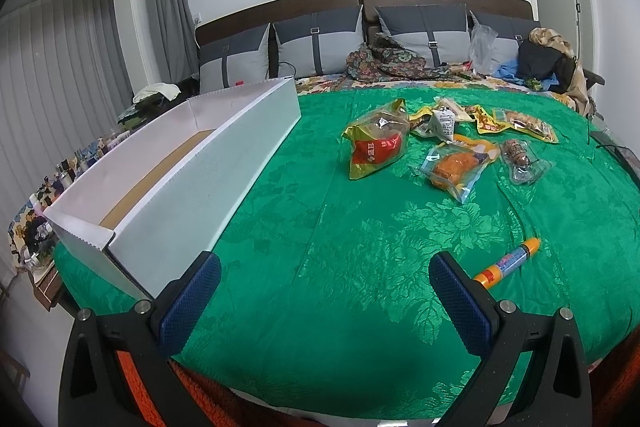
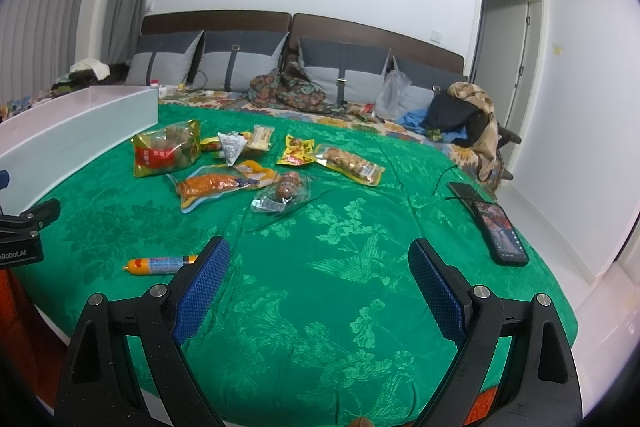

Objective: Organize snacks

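Both grippers hover over the near edge of a green bedspread, fingers spread wide and holding nothing: the left gripper, the right gripper. Snack packets lie scattered toward the far middle of the bed. A sausage stick lies nearer, alone. A long white box sits at the left.

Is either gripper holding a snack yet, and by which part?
No. The left gripper and right gripper are both open and empty above the green bedspread.
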{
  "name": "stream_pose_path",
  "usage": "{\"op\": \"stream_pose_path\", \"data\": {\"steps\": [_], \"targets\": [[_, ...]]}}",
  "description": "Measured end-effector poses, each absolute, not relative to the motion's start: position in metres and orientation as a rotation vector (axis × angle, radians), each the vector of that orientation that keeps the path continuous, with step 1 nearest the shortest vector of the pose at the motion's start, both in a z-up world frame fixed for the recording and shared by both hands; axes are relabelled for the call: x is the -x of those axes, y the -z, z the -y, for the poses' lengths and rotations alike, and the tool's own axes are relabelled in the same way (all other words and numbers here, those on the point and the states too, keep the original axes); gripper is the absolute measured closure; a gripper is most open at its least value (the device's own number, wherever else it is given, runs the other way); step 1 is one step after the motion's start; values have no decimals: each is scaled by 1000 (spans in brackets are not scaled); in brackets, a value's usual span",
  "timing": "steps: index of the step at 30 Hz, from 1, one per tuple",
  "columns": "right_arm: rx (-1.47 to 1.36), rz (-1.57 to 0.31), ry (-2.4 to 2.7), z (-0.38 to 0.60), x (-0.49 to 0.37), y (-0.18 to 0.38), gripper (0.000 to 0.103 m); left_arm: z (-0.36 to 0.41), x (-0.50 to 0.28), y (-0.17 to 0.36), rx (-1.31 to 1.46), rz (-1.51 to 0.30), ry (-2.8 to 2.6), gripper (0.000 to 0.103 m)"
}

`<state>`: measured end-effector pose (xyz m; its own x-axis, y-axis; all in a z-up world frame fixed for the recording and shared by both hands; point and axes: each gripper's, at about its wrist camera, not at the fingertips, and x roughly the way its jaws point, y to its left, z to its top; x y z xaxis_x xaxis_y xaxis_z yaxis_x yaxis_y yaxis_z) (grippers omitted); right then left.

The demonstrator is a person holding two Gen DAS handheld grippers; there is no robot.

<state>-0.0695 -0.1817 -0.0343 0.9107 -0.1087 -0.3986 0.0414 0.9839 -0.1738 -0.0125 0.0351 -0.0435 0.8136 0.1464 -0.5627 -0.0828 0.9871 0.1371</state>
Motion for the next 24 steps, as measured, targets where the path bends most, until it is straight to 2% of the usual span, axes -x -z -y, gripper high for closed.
{"op": "stream_pose_path", "data": {"steps": [19,24], "targets": [[153,-429,81,186,69,34,10,-38,11,44,-102,-631,-115,0],[101,-479,71,196,61,38,10,-41,-1,54,-89,-697,-86,0]]}}
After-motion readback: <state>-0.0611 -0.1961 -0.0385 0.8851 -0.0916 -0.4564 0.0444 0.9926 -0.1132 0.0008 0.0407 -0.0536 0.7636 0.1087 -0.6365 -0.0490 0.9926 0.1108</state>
